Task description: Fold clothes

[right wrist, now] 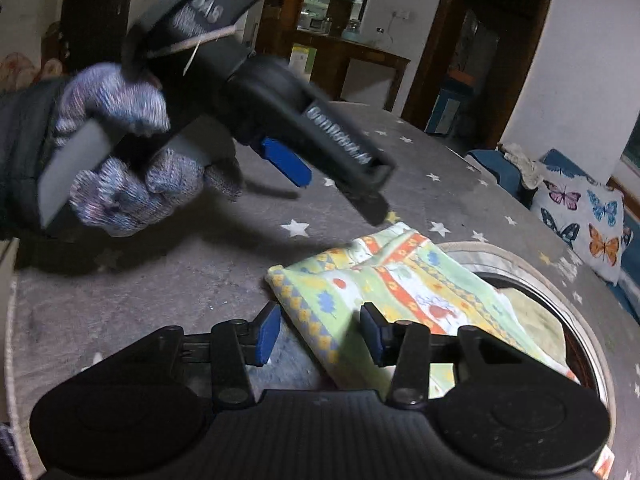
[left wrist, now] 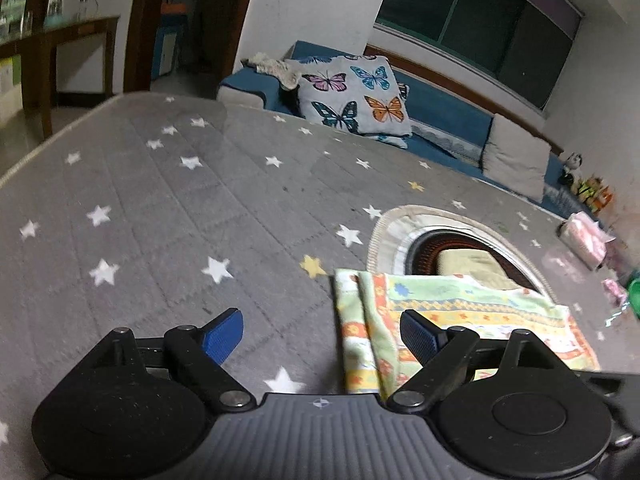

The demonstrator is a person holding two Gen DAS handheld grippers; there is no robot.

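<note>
Both open grippers, left (left wrist: 322,330) and right (right wrist: 320,334), hold nothing; the patterned cloth (right wrist: 400,284) already lies folded, seemingly awaiting stowing.

Butterfly pillow (left wrist: 354,94) on blue sofa (left wrist: 448,114); grey star-print cover (left wrist: 160,208); round basket (left wrist: 394,236).

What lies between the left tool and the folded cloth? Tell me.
Only bare star-print cover, seen in the right wrist view: the left tool hangs open above the folded cloth, not touching it.
</note>
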